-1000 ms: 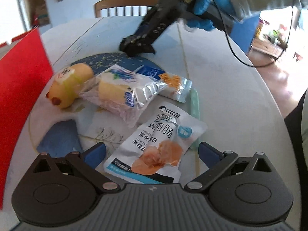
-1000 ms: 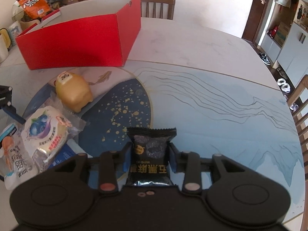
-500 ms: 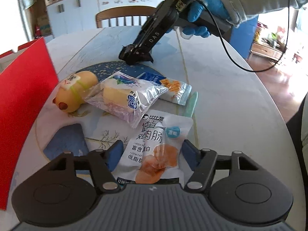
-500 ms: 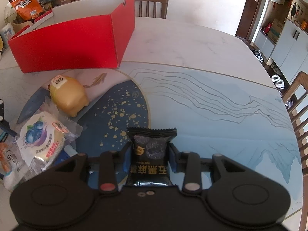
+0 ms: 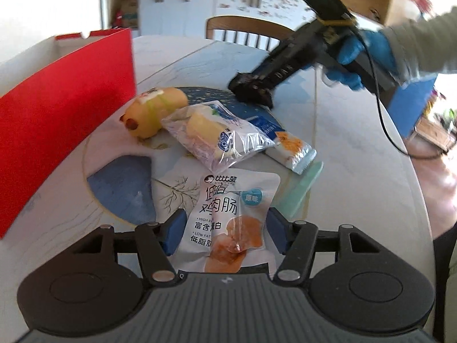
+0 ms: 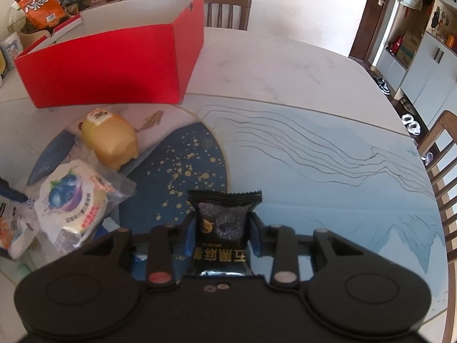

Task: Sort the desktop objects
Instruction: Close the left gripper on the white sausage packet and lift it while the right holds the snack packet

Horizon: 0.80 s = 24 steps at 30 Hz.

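My left gripper (image 5: 224, 233) is shut on a white chicken-sausage pouch (image 5: 228, 217) and holds it above the table. Ahead lie a blueberry bread bag (image 5: 217, 134), a yellow pig-shaped toy (image 5: 154, 108) and a white-orange snack bar (image 5: 291, 148). My right gripper (image 6: 223, 233) is shut on a small black sesame snack packet (image 6: 222, 228) over the table's blue pattern; it shows in the left wrist view (image 5: 252, 90). The bread bag (image 6: 71, 203) and pig toy (image 6: 110, 140) lie to its left.
An open red box (image 6: 108, 68) stands at the back left of the round table; its red wall (image 5: 57, 114) is left of my left gripper. Wooden chairs (image 6: 225, 8) stand around. A pale green strip (image 5: 302, 191) lies by the snack bar.
My left gripper has closed on the sausage pouch and lifted it, swinging toward the red box. My right gripper has moved slightly nearer the red box, still holding the black packet.
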{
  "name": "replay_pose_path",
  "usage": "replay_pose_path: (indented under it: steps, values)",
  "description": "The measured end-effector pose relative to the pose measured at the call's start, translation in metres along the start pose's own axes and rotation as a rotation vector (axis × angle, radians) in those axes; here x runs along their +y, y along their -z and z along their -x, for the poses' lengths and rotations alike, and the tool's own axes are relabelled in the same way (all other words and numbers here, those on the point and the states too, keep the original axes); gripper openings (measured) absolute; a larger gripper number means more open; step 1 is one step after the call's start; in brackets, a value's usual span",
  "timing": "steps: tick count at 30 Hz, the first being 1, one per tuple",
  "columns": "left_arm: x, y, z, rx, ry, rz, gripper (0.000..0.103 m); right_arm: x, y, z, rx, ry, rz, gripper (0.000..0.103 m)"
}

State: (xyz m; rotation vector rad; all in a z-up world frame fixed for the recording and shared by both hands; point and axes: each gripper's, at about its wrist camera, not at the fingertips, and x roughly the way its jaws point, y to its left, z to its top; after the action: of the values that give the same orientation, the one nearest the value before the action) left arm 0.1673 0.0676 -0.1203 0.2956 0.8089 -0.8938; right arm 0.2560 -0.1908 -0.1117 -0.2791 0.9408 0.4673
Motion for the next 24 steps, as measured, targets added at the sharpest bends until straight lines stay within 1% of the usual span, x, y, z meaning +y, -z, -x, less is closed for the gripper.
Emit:
replay_pose_path:
  steps: [3,8,12,15,18,24]
  values:
    - [-0.005,0.0,0.0,0.008,-0.044,0.002,0.06,0.0,0.001,0.005,-0.004,-0.007,-0.001,0.035]
    - [-0.016,0.001,0.003,0.018,-0.117,0.047,0.06,0.006,0.007,0.018,-0.013,-0.02,-0.001,0.035]
    - [-0.023,0.001,0.006,0.022,-0.169,0.113,0.06,0.013,0.014,0.029,-0.019,-0.045,0.009,0.035]
    - [-0.033,-0.001,0.01,0.021,-0.208,0.142,0.06,0.018,0.018,0.036,-0.024,-0.062,0.015,0.035]
    - [-0.041,-0.002,0.016,0.009,-0.25,0.19,0.06,0.021,0.02,0.045,-0.028,-0.078,0.02,0.035]
    - [-0.06,-0.008,0.026,0.007,-0.361,0.277,0.06,0.027,0.023,0.07,-0.059,-0.123,0.051,0.035]
